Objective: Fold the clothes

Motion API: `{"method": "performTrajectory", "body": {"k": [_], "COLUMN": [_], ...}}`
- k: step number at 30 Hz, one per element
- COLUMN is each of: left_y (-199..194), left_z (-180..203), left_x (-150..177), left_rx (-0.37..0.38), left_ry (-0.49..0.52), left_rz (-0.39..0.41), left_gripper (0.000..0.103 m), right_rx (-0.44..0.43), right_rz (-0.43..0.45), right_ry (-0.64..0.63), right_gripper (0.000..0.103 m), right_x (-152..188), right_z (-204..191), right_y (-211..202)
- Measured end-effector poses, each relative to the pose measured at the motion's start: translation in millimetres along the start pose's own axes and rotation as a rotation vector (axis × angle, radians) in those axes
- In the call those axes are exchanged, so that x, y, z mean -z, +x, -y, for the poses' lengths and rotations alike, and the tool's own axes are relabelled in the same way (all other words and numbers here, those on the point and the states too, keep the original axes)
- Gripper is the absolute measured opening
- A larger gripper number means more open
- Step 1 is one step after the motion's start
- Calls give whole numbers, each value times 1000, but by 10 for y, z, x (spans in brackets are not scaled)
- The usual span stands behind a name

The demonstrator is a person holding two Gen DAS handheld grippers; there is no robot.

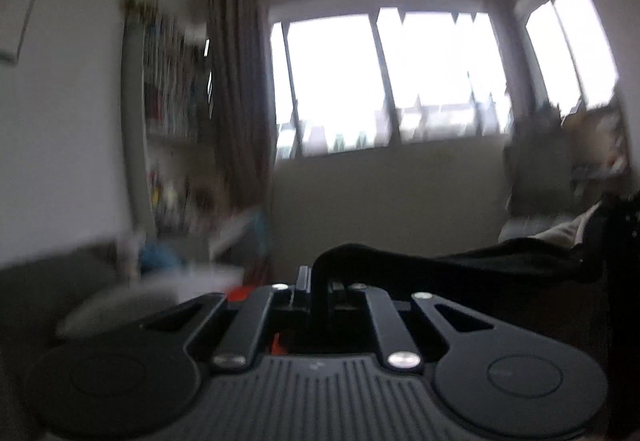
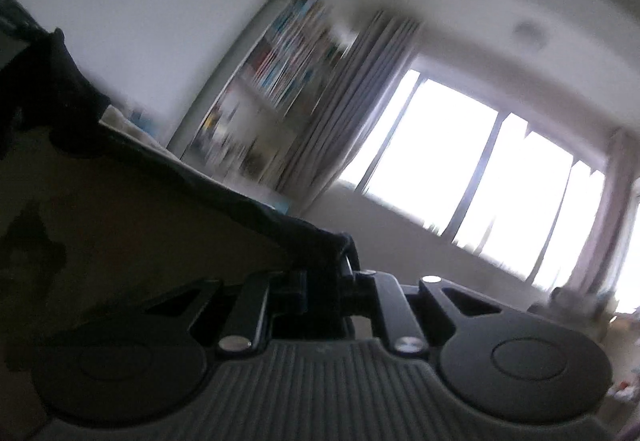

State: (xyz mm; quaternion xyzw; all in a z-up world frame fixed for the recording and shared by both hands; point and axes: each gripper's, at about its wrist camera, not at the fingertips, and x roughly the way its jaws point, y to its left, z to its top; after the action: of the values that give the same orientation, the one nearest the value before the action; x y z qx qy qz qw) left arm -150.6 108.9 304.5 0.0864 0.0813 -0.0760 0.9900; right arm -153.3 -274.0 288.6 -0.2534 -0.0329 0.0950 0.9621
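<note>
The left hand-held gripper is pinched on one end of a dark garment, and the right hand-held gripper is pinched on another part of it. The cloth hangs in the air between the two, in front of the window and the bookshelf. Holding it by two points probably spreads it flat for a fold. Its top edge, the long axis, runs roughly level from one gripper to the other and is fairly taut.
</note>
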Motion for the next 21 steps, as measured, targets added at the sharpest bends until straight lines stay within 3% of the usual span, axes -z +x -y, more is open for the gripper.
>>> {"method": "performTrajectory", "body": {"k": [4, 6, 8, 9, 10, 11, 13, 15, 18, 21], "left_y": [1303, 1934, 2233, 2238, 2171, 2103, 1939, 1784, 1453, 1130], "left_z": [10, 40, 143, 170, 177, 185, 93, -10, -50, 46], "left_x": [768, 1234, 1601, 1714, 1789, 1863, 1945, 1959, 2016, 2135], "left_rx": [-64, -120, -155, -153, -142, -131, -147, -156, -106, -62], "left_ry": [-53, -70, -25, -14, -12, -10, -14, -57, -107, -110], "left_rz": [-297, -449, -558, -571, -560, -549, -549, -551, -546, -556], "left_gripper": [11, 15, 15, 17, 32, 48, 52, 52, 52, 59], "right_rx": [-97, -35, 4, 9, -9, -30, -53, -56, -117, -146], "right_rz": [-228, -416, -586, -658, -649, -634, -625, -639, -654, -657], "right_ry": [56, 90, 125, 143, 160, 177, 180, 146, 211, 295], "right_gripper": [13, 18, 18, 18, 24, 38, 47, 47, 48, 56], "right_x": [484, 801, 1081, 1199, 1214, 1222, 1314, 1496, 1640, 1677], "right_z": [-464, -744, -987, -1086, -1133, -1175, -1233, -1260, -1196, -1099], "right_y": [1115, 1763, 2255, 2411, 2380, 2335, 2171, 1921, 1586, 1316]}}
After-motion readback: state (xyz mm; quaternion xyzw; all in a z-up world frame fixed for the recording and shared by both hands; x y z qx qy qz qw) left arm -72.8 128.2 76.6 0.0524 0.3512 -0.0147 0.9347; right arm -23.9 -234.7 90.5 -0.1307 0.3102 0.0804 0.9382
